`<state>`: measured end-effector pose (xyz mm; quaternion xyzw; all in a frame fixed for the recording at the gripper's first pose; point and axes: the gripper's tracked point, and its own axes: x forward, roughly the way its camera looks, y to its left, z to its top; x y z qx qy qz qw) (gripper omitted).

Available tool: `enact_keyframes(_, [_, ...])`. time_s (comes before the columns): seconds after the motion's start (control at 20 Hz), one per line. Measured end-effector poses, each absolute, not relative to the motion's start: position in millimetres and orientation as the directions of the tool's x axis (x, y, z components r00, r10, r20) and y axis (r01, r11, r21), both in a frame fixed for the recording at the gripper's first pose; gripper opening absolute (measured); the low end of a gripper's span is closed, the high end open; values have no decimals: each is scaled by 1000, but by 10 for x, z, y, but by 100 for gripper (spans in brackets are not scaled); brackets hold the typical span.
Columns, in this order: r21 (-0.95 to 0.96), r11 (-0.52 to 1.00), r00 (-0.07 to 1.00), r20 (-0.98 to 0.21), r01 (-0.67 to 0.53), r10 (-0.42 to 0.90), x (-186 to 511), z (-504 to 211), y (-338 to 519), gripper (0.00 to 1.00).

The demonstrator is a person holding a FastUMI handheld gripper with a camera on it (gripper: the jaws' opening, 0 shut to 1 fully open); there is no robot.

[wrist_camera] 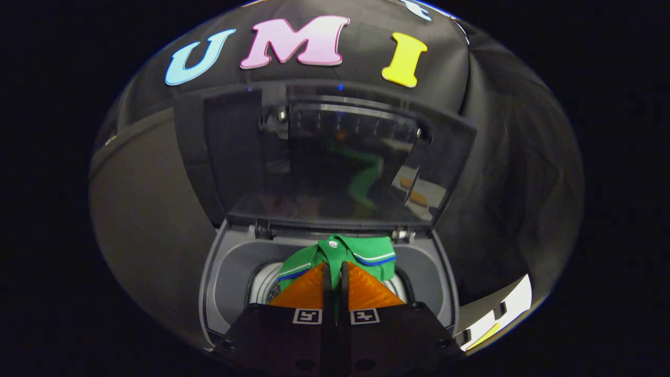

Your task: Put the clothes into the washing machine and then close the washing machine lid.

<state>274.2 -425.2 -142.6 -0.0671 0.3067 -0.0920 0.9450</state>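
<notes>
Green knit fabric is bunching between the two fingers of the gripper [335, 272], which are standing almost together and pinching the collar of a green polo shirt [348, 254]; a thin strip of the cloth is showing in the narrow gap between them. Both fingers seem to be pressing on it, so I take the shirt to be held. The garment is hanging just beyond the fingertips, its white button and blue-and-white trimmed collar facing up, right over the drum opening [264, 285] of the top-loading washing machine [220, 272]. It is being held there, I judge, so that letting go will drop it straight into the drum and not onto the grey rim around it. Farther off, the washing machine lid [345, 157] is standing raised and leaning back toward the booth wall, its dark glassy panel mirroring the green shirt. Being open like that, it is leaving the mouth clear for loading; closing it is not yet done.
</notes>
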Motion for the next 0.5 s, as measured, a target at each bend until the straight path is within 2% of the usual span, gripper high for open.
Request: enact_keyframes(0.5, [-144,985,653,-738,97,-172,2757,-2479,-4319,5])
